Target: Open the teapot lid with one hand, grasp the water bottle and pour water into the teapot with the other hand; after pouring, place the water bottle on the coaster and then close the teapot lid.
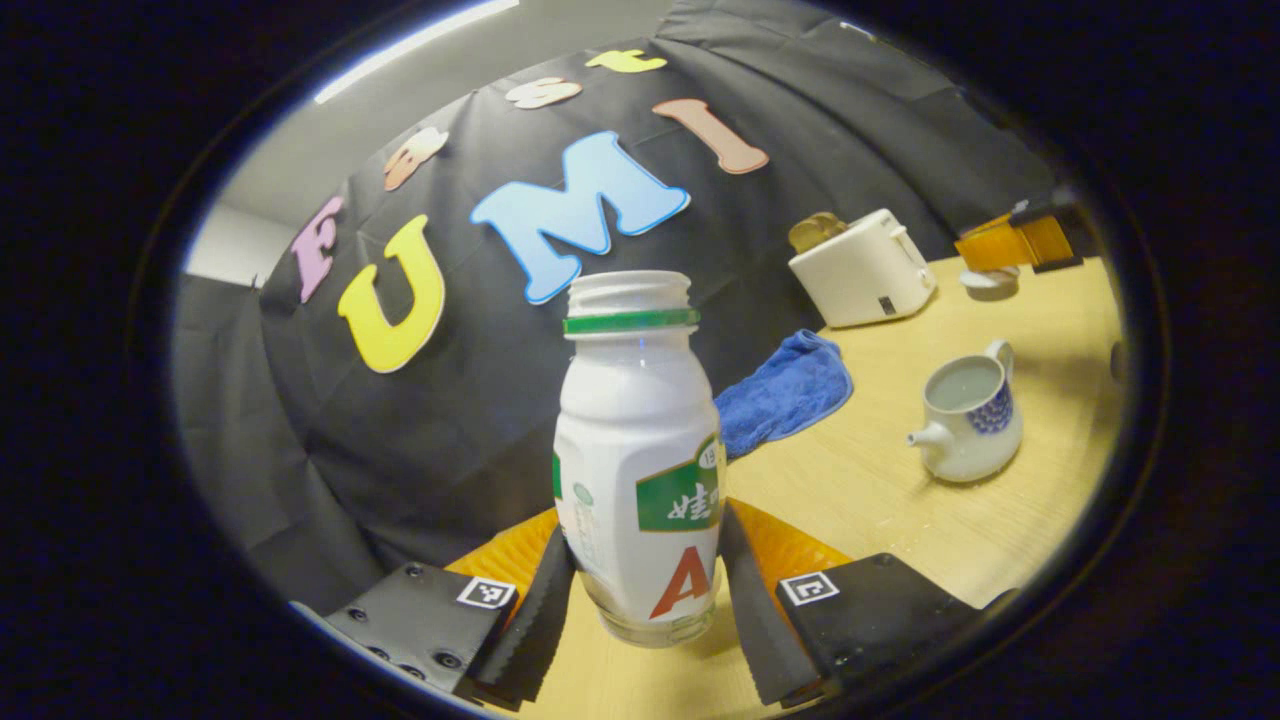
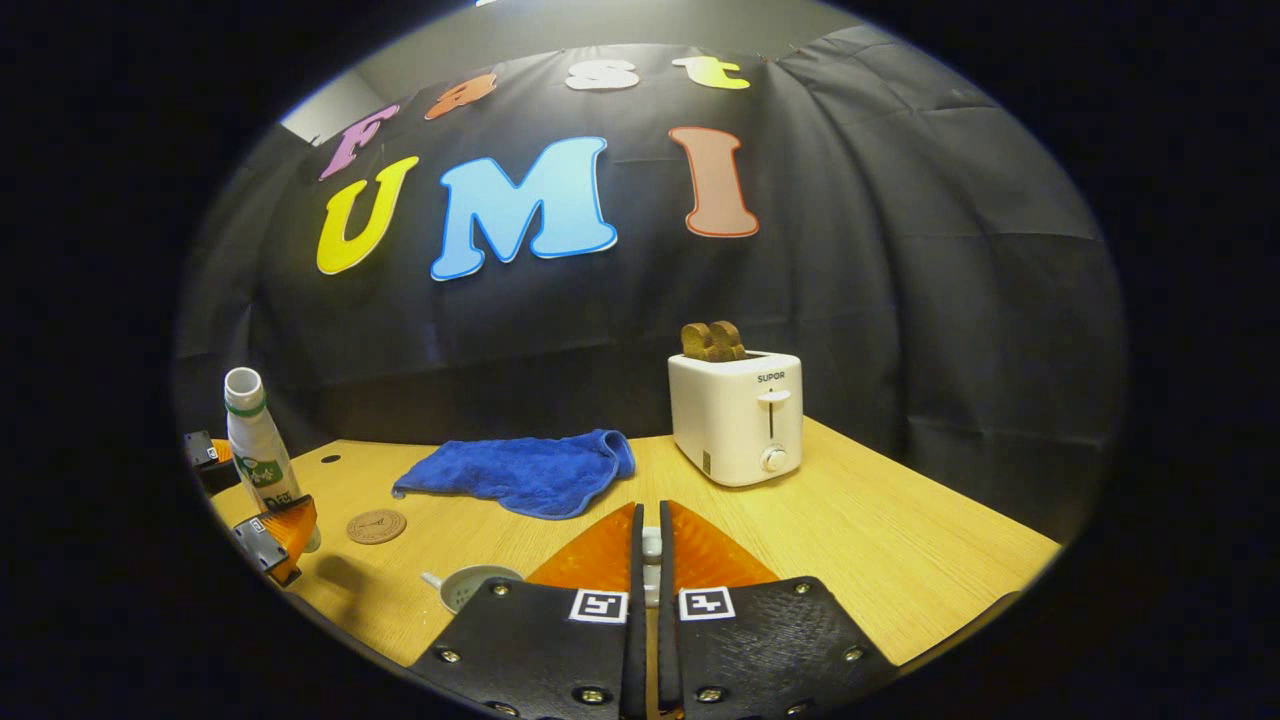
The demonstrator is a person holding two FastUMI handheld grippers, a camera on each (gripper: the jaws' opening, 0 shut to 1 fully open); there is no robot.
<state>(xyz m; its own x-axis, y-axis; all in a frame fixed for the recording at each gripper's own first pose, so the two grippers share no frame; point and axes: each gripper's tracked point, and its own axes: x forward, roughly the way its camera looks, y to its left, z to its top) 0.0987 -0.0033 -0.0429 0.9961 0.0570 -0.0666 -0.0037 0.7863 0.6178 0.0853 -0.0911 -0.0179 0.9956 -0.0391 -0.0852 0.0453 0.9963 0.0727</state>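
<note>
A white water bottle [image 1: 640, 450] with a green neck ring and no cap stands upright between the fingers of my left gripper [image 1: 643, 525], which is shut on its lower body. The right gripper view has the bottle [image 2: 255, 440] far left, with the left gripper [image 2: 250, 495] around it, just left of the round brown coaster [image 2: 377, 525]. The white and blue teapot [image 1: 970, 420] sits open on the table, spout toward the bottle. My right gripper [image 2: 650, 515] is shut on the white teapot lid [image 2: 651, 555], held above the teapot [image 2: 470, 585]. Farther off, the right gripper [image 1: 1010, 245] holds the lid [image 1: 990, 280] over the table.
A white toaster [image 2: 735, 420] with toast in it stands at the back of the wooden table [image 2: 900, 550]. A blue cloth [image 2: 520, 470] lies crumpled between the toaster and the bottle. The black booth wall closes the back.
</note>
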